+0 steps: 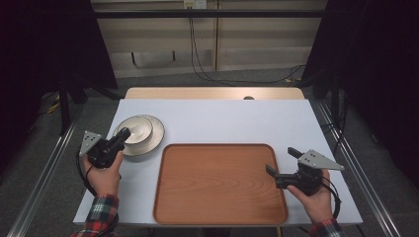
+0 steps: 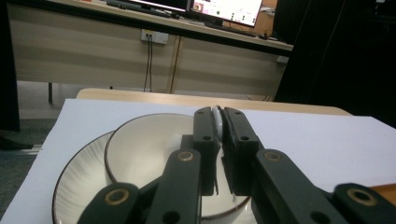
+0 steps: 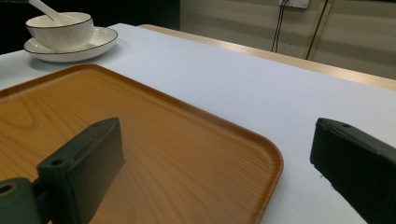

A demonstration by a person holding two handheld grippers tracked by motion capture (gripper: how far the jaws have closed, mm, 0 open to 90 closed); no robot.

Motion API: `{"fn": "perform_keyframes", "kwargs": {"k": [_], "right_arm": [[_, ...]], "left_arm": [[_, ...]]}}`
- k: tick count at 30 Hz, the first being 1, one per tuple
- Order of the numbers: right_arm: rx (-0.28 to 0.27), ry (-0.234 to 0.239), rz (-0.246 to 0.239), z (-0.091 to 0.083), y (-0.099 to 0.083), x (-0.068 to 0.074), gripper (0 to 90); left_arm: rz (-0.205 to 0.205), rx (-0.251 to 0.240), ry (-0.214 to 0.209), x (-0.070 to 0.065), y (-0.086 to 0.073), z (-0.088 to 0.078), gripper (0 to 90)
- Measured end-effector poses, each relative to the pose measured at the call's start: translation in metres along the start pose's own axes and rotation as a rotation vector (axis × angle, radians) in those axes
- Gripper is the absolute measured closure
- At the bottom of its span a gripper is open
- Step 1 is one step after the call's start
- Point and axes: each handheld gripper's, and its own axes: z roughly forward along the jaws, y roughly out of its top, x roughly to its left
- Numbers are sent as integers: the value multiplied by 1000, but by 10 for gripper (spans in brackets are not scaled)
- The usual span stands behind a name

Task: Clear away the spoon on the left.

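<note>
We are clamping our left claw (image 2: 218, 135) on the white spoon (image 2: 216, 117), whose handle is sitting pinched between the jaws above the bowl (image 2: 140, 149). The bowl is standing on a plate (image 2: 77, 182) at the bench's (image 1: 222, 121) left side, just beside the wooden tray (image 1: 220, 185). We are holding our right claw (image 1: 282, 162) apart, gripping nothing, over the tray's right edge.
</note>
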Motion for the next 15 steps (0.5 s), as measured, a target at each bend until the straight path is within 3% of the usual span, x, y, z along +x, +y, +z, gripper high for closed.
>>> {"fn": "perform_keyframes", "kwargs": {"k": [15], "right_arm": [[-5, 42, -21, -2, 0, 2, 15]], "left_arm": [[-18, -34, 13, 1, 10, 14, 848]]}}
